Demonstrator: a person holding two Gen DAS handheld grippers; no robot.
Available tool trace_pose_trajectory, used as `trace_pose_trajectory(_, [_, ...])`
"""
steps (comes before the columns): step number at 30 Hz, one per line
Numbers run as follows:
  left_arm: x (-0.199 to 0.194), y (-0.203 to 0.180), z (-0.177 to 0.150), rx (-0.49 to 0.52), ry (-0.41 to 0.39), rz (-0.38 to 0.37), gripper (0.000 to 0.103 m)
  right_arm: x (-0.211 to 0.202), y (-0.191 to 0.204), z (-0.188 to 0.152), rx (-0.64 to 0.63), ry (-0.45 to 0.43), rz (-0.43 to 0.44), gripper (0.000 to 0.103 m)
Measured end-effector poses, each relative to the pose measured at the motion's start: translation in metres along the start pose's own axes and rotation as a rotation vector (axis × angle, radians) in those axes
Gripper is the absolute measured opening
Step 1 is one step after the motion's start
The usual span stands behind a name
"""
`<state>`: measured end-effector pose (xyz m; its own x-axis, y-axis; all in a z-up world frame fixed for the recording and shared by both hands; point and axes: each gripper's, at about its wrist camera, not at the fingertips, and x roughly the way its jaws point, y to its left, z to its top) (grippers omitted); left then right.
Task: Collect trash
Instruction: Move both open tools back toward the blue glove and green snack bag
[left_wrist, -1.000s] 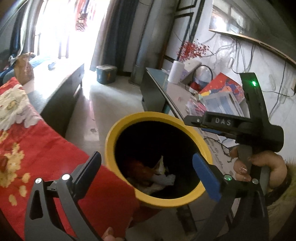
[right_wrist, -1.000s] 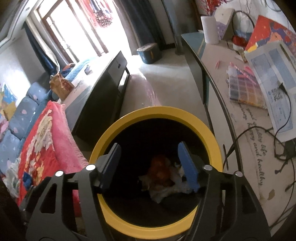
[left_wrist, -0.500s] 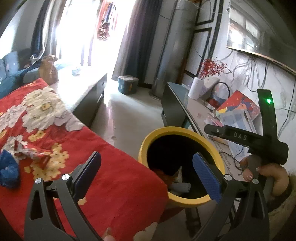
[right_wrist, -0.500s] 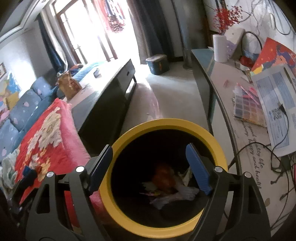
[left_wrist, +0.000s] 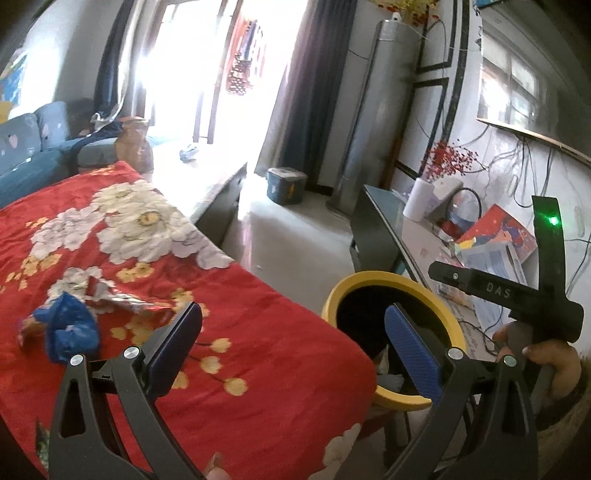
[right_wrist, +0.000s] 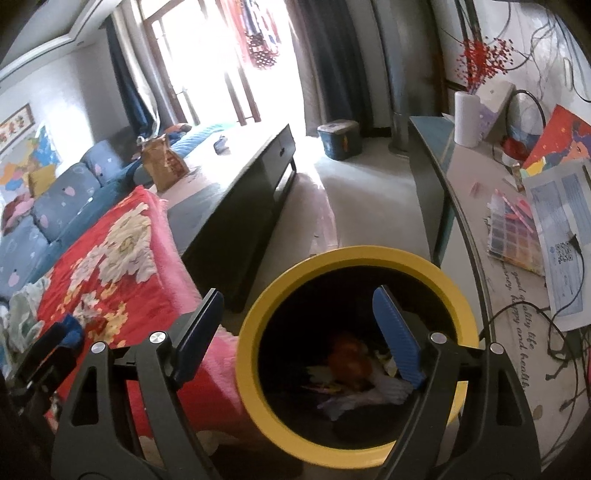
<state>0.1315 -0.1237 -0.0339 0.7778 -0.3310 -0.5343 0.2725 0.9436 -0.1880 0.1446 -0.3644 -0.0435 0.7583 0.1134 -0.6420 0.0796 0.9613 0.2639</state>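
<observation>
A yellow-rimmed black trash bin (right_wrist: 354, 258) stands between the red flowered blanket (left_wrist: 258, 332) and the desk; it also shows in the left wrist view (left_wrist: 373, 278). Inside lie an orange wrapper (right_wrist: 349, 360) and white tissues (right_wrist: 384, 389). A crumpled blue bag (left_wrist: 68, 332) and a shiny torn wrapper (left_wrist: 122, 301) lie on the blanket at the left. My left gripper (left_wrist: 295, 350) is open and empty, above the blanket's edge beside the bin. My right gripper (right_wrist: 299, 332) is open and empty over the bin's mouth.
A desk (right_wrist: 517, 295) with papers, cables and a paper roll (right_wrist: 467, 118) runs along the right. A dark low cabinet (right_wrist: 236, 206) and blue sofa (right_wrist: 55, 206) lie beyond the blanket. A small blue box (right_wrist: 338, 138) sits on the floor.
Both grippers have pulled back and up from the bin. The left one has swung left, bringing the blanket and the blue bag into view.
</observation>
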Motion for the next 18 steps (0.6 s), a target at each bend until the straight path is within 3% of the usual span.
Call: trace_pose_trajectory(18, [-0.039,0.047,0.005,-0.078,-0.071,0.107,0.096,-0.01,0.053,-0.008,-0.114,-0.014,0.065,0.075])
